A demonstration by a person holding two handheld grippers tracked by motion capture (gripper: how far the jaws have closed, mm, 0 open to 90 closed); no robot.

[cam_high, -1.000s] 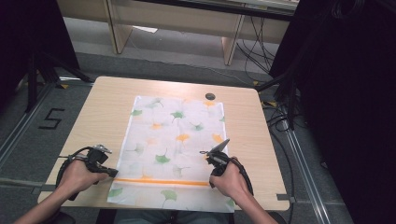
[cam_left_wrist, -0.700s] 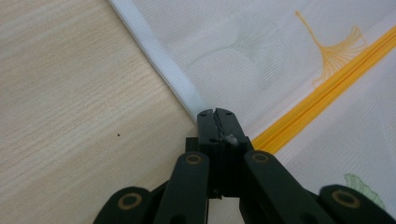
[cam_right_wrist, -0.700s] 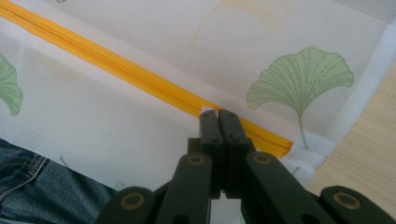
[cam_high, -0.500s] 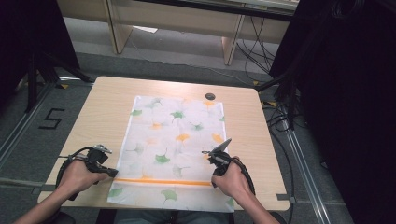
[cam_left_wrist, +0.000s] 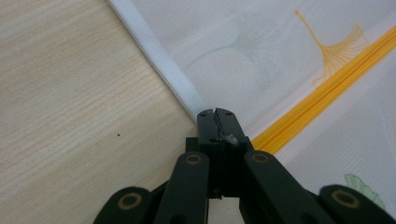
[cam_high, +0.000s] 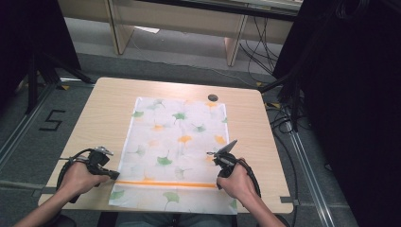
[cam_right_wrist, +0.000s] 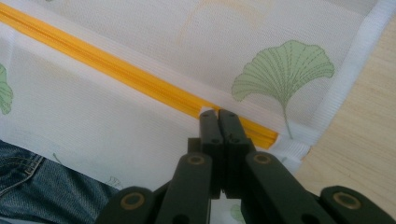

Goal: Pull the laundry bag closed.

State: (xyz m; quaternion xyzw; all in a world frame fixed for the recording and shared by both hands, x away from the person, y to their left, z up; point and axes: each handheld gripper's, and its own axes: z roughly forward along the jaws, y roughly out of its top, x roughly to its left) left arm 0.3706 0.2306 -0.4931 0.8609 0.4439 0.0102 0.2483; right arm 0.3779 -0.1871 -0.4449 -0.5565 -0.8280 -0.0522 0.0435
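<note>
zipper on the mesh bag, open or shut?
Shut. The orange zipper runs as one unbroken closed line across the mesh bag, and in the right gripper view its teeth show no gap.

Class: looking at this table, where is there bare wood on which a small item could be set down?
Bare table lies left of the cloth bag, along the far edge, and on the right past the small dark disc. The near edge is crowded by the left gripper and right gripper.
</note>
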